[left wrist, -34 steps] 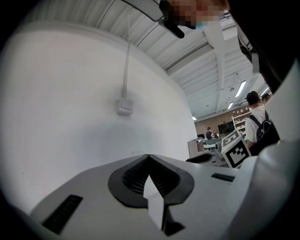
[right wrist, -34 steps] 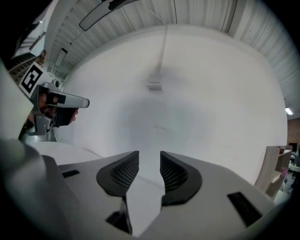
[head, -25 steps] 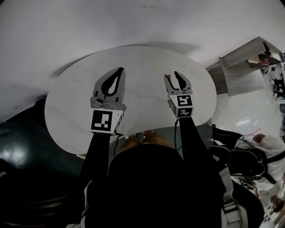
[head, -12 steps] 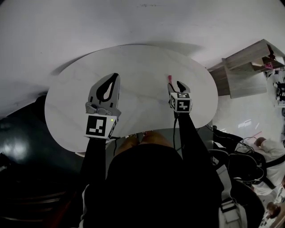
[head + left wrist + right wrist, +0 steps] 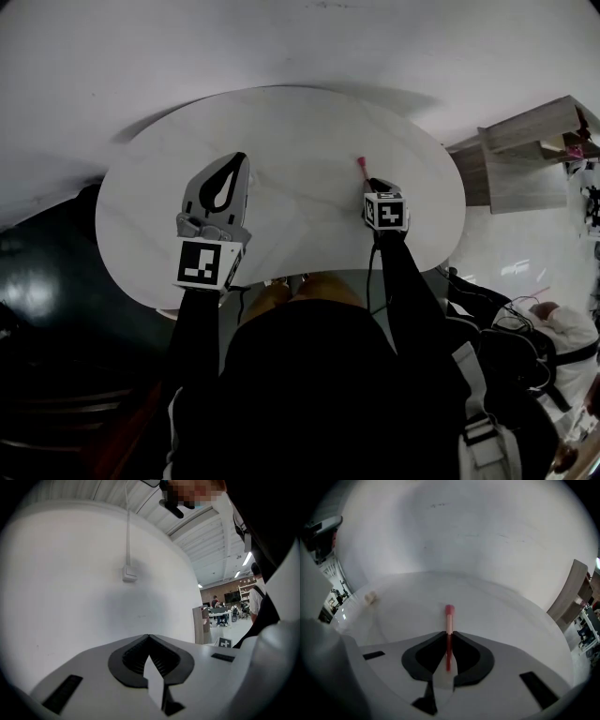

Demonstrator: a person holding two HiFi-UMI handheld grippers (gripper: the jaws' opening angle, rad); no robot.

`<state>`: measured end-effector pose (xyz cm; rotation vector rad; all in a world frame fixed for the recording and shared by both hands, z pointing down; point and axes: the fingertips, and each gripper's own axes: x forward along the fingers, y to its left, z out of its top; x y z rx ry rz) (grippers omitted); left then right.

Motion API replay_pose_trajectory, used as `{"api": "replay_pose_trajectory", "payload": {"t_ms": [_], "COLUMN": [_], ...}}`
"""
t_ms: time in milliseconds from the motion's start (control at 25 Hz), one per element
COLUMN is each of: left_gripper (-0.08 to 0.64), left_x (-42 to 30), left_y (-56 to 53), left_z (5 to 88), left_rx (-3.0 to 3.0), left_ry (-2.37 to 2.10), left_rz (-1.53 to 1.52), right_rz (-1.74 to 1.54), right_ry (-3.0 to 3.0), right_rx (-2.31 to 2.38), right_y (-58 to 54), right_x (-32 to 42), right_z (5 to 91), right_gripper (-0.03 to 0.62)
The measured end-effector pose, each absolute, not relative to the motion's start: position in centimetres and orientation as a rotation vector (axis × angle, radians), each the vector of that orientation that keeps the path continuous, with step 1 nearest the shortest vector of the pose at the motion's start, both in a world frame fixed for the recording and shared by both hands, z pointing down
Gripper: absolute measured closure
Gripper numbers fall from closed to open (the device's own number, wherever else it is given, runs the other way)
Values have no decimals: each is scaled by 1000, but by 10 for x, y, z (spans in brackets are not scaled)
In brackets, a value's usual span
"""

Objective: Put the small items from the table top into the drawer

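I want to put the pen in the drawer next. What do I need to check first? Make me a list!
1. Pen between the right gripper jaws: ok. The jaws are closing on its lower end.
2. Grip firm enough to lift: cannot tell. The pen is not yet lifted off the table.
3. Left gripper out of the way: ok. It is held up, jaws together, with nothing between them.
4. Drawer open and ready: cannot tell. No drawer shows in any view.
5. Table top all tidied: not ok. A small beige bit lies near the table's edge.
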<state>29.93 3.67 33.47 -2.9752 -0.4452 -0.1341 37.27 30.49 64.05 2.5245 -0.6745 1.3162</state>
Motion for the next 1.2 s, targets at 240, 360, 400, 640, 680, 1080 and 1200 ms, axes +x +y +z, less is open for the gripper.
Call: {"api": "replay_pose_trajectory", "payload": {"t_ms": [240,360,400,640,680,1080,1200], "left_gripper": [548,548,548,548,548,548,548], "left_x": [296,296,296,295,295,292,291], "left_y": [30,28,27,26,26,29,28], "left_z": [331,328,326,311,309,294,293], "left_rx": [-3009,-3018,-3020,-3011,-3010,-3011,-3014], "left_ry": [-426,-418,-417,-416,-415,-410,-408], "left_rz": [-107,-86,-78,-23,-15,30,29], "right_rz": [1024,842,793,477,431,-81,-97], "right_ry": [-721,-770,-788,-901,-912,-889,-916], "right_rx": [2625,2700,2724,2822,2829,2908,2875], "right_y": [280,261,254,212,206,199,194], "right_x": [392,400,400,399,397,377,373], "right_z": [579,534,520,430,416,317,309], "right_gripper": [528,528,528,528,528,528,528]}}
